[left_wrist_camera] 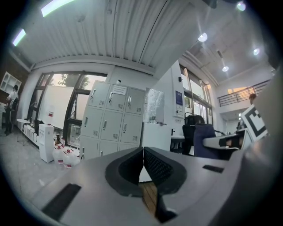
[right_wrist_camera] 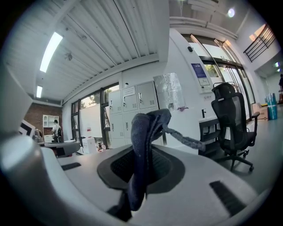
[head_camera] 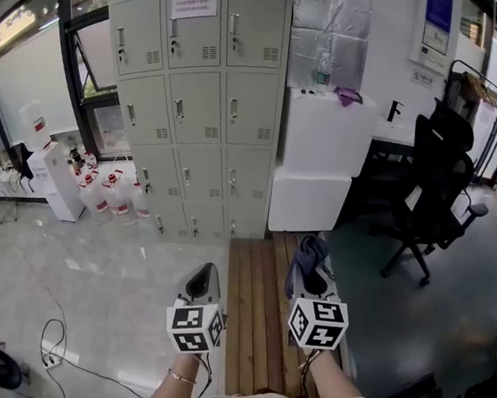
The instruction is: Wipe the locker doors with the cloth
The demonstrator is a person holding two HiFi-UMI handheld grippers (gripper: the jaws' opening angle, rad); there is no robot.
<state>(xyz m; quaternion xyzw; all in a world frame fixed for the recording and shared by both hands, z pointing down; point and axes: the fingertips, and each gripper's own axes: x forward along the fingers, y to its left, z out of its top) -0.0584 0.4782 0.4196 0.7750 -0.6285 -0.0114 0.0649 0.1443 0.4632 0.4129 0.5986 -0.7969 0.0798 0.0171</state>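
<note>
Biggest thing in view is the grey bank of lockers at the far side, left of centre, three columns by four rows. Every door is shut, and there's a paper notice on the top middle one. Just right of it is a white cabinet, and further right a black office chair. A strip of wooden planks runs from the near edge up to the foot of the lockers. Off to the far left there's a white water dispenser with a cluster of bottles on the floor beside it.

Both forearms come in from the near edge, side by side and held low, pointing at the lockers. The left hand has a thin bracelet on the wrist. The left gripper has its jaws pressed together with nothing between them, and it sits over the left edge of the planks. The right hand holds the right gripper, which is pinching the cloth. The cloth is dark blue, bunched up past the jaw tips, with a loose end drooping to the right. It's near the person and well apart from the locker doors.
</note>
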